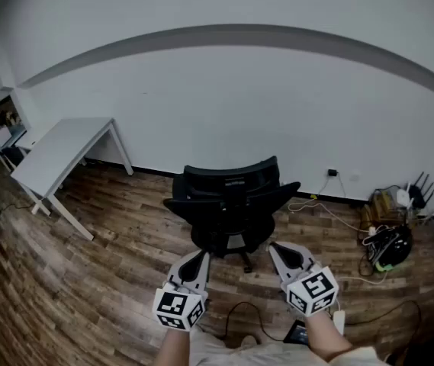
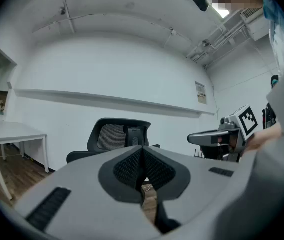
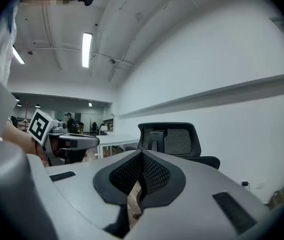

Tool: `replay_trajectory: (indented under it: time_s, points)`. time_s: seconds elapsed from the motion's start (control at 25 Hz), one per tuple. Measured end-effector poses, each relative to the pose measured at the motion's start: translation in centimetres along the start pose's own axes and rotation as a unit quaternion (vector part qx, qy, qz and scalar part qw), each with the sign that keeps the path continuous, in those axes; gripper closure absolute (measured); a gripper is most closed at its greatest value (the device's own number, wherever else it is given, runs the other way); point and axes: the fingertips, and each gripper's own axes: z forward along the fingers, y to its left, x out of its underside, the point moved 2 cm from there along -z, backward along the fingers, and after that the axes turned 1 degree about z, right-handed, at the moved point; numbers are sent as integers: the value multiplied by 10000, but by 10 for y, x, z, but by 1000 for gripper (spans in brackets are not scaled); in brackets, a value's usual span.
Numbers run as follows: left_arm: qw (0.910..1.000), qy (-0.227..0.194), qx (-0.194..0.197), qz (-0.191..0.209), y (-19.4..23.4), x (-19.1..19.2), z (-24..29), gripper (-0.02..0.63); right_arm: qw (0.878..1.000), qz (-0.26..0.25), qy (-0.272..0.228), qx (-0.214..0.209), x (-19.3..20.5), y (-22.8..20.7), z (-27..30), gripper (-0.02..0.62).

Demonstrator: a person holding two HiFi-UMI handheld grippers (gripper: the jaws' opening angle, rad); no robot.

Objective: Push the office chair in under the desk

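The black office chair stands on the wood-plank floor close to the white wall, out in the open and well apart from the white desk. The desk sits off to the left along the same wall, with nothing under it.

The person holds both tongs out level toward the chair, side by side. The left tongs are fully closed, the ribbed pads pressed together with nothing between them. The right tongs are closed and empty in the same way. Neither pair touches the chair. Each gripper view looks past its own closed tips at the chair's mesh backrest beyond them.

To the right of the chair, a tangle of cables and small gear lies on the floor against the wall, below a wall socket.
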Motion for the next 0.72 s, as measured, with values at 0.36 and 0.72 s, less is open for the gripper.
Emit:
replay_trajectory:
  time_s: [0.36,0.72]
  points:
    - [10000,6,2,30,-1,1,10,603,10000,-44,-69,-29,-2,-9,5,563]
    - [10000,33,-7,68,-6,2,14,603,9999,-29,-53,-81,0,-15,1,564]
